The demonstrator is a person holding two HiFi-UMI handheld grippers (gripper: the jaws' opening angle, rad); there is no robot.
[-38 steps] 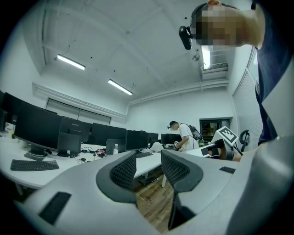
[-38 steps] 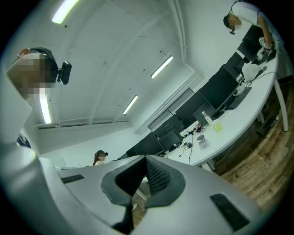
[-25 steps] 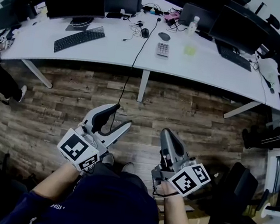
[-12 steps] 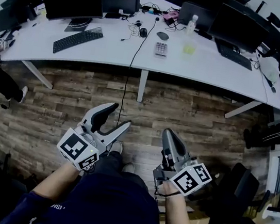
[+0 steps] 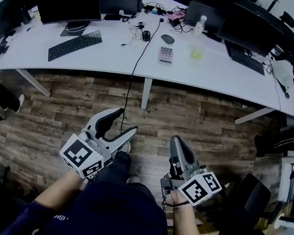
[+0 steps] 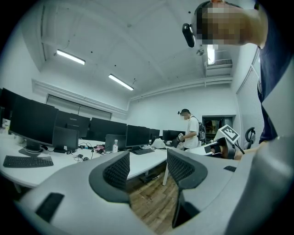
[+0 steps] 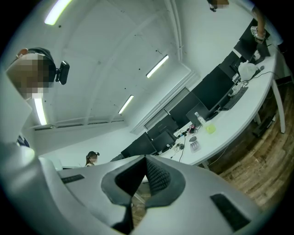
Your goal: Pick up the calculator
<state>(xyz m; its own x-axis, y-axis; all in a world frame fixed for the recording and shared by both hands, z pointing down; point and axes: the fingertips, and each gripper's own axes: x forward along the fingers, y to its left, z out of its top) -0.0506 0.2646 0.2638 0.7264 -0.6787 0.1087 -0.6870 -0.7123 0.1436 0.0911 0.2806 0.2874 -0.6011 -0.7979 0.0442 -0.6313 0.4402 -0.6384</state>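
Calculator: flat on the white bench, mid-span, near a mouse, well apart from both grippers.
Left hand-held gripper: jaws just been opening, now wide, nothing between.
Right hand-held gripper: jaws together, empty.
Change: bench slightly nearer than a second ago. Judged an approach, with the reach not yet begun.

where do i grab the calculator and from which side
Take the calculator across its two long edges, probably from above on the near side of the desk. It lies flat and looks narrow, with bare surface on both sides; the mouse sits behind it and a cable runs to its left.
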